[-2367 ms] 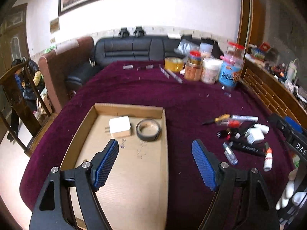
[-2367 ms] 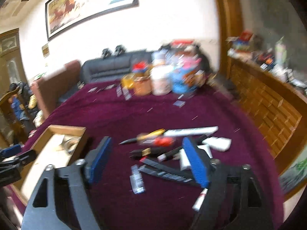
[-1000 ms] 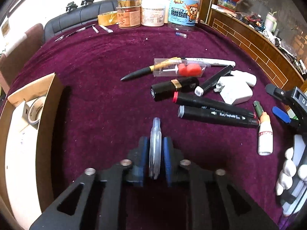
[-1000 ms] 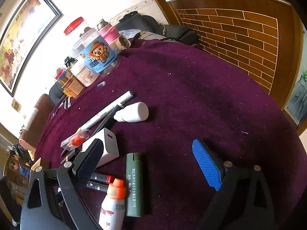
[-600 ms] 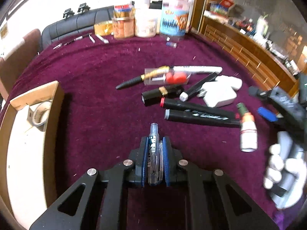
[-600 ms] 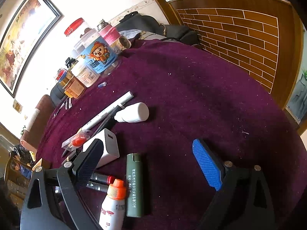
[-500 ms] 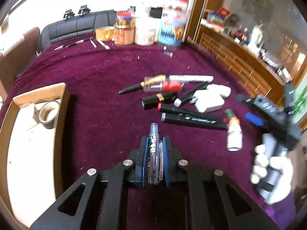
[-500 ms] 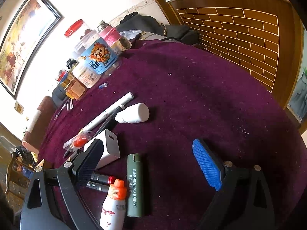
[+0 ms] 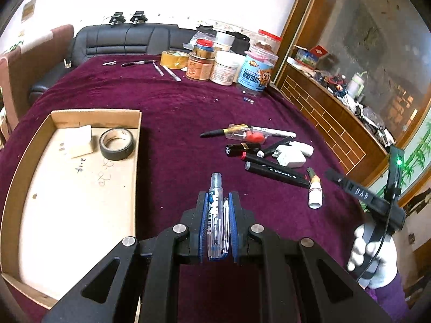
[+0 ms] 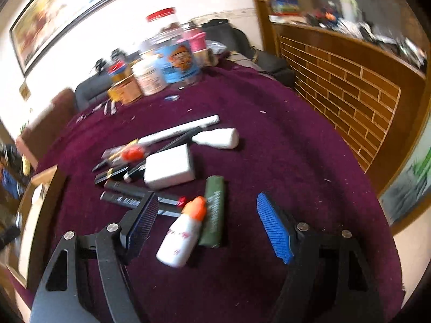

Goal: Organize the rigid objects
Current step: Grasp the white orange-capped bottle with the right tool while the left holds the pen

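My left gripper (image 9: 217,212) is shut on a clear blue pen (image 9: 215,210) and holds it above the purple cloth, just right of the cardboard tray (image 9: 137,145). The tray holds a white charger (image 9: 78,141) and a black tape roll (image 9: 116,143). My right gripper (image 10: 207,224) is open over a white bottle with an orange cap (image 10: 180,235) and a green tube (image 10: 214,210). Black markers (image 10: 129,197), a white adapter (image 10: 169,171) and a white marker (image 10: 177,132) lie beyond; the pile also shows in the left wrist view (image 9: 269,156).
Jars, tubs and a yellow tape roll (image 9: 173,59) stand at the table's far end. A brick-patterned wooden counter (image 10: 350,99) runs along the right. A black sofa (image 9: 121,40) and chairs stand behind and left. The gloved hand with the right gripper's handle (image 9: 374,207) is at the right.
My left gripper lifted the pen off the cloth and drew back toward the tray. My right gripper moved back and left, so the bottle and green tube now lie between its fingers.
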The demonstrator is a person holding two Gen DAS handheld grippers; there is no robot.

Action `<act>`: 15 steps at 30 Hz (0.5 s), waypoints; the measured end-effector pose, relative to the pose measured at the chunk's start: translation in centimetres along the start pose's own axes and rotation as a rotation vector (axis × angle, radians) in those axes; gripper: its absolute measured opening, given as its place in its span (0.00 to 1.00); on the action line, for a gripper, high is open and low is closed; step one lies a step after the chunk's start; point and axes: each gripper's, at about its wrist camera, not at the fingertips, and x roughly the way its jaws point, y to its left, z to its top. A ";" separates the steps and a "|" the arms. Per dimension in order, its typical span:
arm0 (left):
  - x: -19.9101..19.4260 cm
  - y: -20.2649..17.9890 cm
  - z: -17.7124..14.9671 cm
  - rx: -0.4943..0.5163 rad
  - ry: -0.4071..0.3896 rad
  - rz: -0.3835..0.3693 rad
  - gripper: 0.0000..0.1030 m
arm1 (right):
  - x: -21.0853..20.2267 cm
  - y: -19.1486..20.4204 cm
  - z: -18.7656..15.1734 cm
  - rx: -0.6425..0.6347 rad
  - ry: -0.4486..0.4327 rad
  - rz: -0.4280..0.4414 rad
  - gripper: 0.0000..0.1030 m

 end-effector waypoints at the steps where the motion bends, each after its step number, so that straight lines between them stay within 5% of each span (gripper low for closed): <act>1: -0.1 0.3 -0.2 -0.007 -0.001 -0.004 0.12 | 0.4 0.6 -0.2 -0.016 0.016 -0.008 0.72; 2: -0.3 0.6 -0.3 -0.014 -0.004 -0.006 0.12 | 0.8 1.1 -0.5 -0.029 0.033 -0.015 0.69; 4: -0.8 1.2 -0.5 -0.029 -0.012 -0.004 0.12 | 2.1 1.9 -0.8 -0.040 0.082 -0.031 0.41; 15: -3.3 5.9 -1.2 -0.130 -0.054 0.015 0.12 | 3.3 2.8 -1.2 -0.095 0.109 -0.149 0.28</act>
